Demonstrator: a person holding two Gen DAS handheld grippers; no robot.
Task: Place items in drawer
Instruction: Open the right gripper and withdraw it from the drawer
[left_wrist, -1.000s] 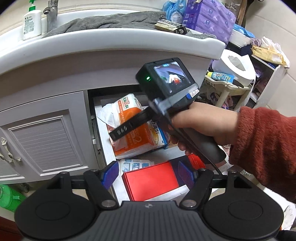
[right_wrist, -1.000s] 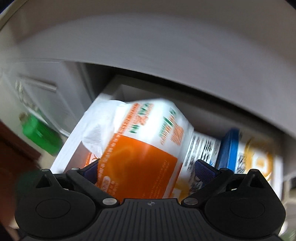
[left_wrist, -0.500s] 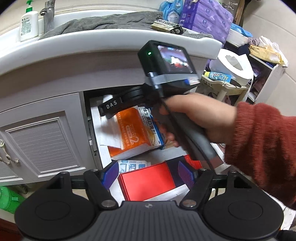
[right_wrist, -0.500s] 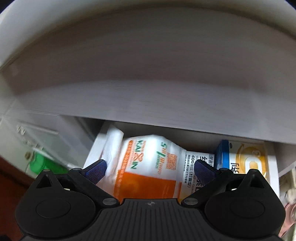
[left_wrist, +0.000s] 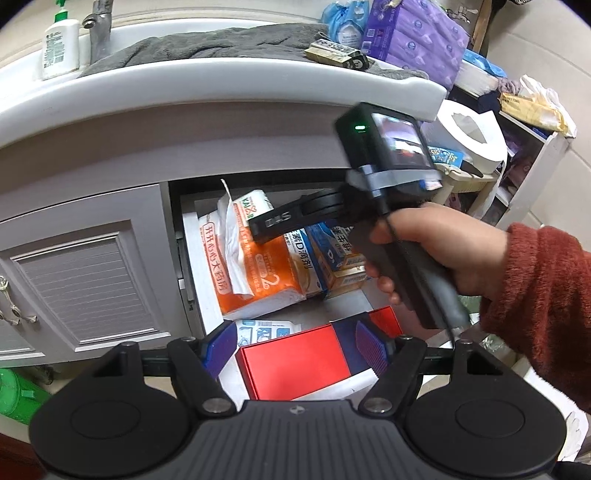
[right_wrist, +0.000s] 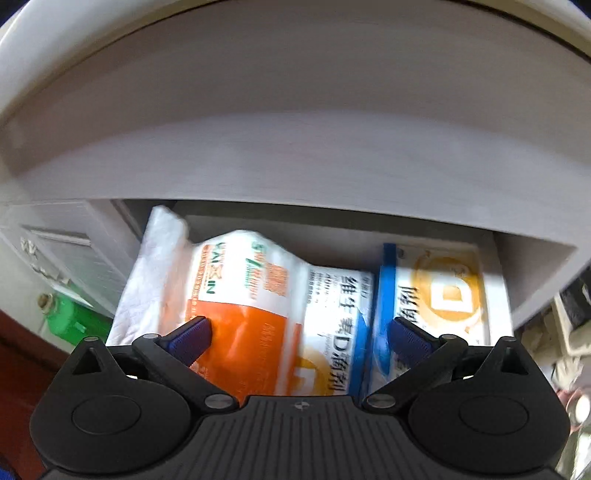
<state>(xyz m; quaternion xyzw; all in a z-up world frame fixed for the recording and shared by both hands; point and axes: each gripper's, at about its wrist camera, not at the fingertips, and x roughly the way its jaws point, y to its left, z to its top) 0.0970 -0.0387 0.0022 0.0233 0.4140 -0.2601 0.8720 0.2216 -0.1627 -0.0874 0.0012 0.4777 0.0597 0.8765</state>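
My right gripper (right_wrist: 299, 336) hung over the pouch (right_wrist: 240, 295) in the drawer (left_wrist: 194, 236), fingers apart. My left gripper (left_wrist: 295, 349) gaped above the red box (left_wrist: 295, 365).

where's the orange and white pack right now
In the left wrist view the orange and white pack lies in the open drawer, left of the blue vitamin D boxes, behind the red box.

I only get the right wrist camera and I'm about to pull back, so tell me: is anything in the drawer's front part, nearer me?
Observer: Yes, a red box lies at the front of the drawer, outside your view.
Operator: Is the left gripper holding it?
Observer: No, the left gripper is open and empty, pointing at it.
Operator: Any free space?
Observer: Bare drawer floor shows between the red box and the orange pack.
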